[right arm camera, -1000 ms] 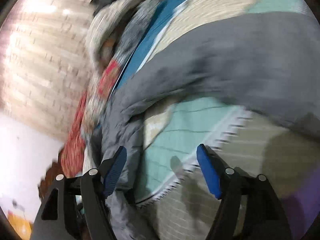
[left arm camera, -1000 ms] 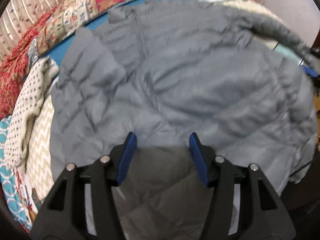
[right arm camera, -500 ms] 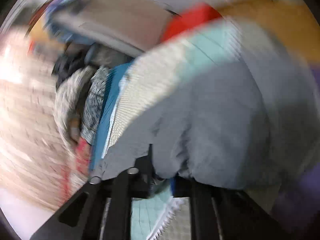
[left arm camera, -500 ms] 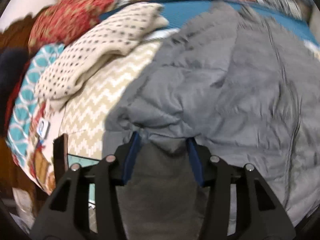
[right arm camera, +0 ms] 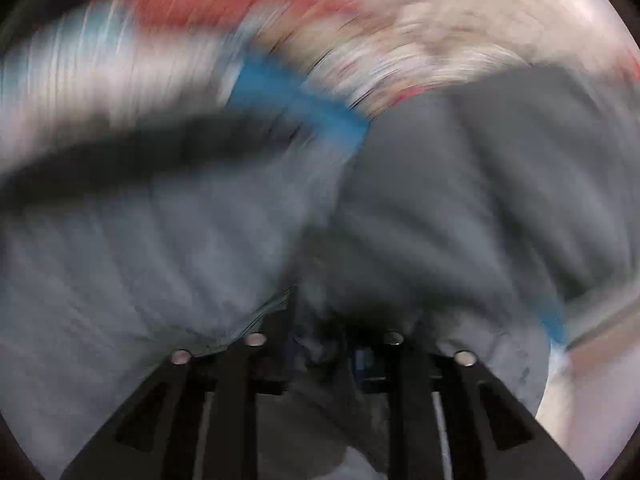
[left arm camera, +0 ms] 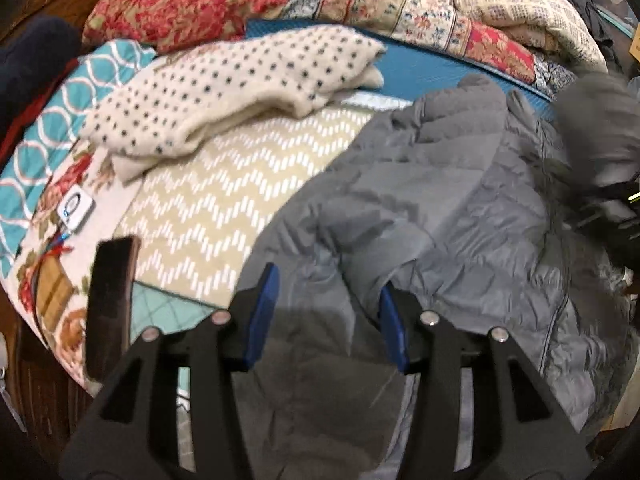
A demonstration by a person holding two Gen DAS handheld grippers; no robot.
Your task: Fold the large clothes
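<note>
Jacket point(left arm camera: 460, 216), grey and puffy, spread rumpled over a bed point(left arm camera: 224, 200), dotted blanket point(left arm camera: 224, 84) beside it, left hand-held gripper point(left arm camera: 326, 304) pinching a fold of its hem, right view blurred, right hand-held gripper point(right arm camera: 324, 354) buried in grey fabric, its jaws just closing, grip impossible to tell.

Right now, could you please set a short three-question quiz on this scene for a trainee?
1. True or false: the dotted cream sweater lies on top of the grey jacket.
2. What sits between the pads of the left claw? A: a fold of the grey jacket. B: a towel. C: nothing.
3. Fill in: the beige blanket under the dotted cream sweater has a white ____ pattern.

Key: 1 false, the sweater lies beside the jacket, on the blanket; 2 A; 3 zigzag.
</note>
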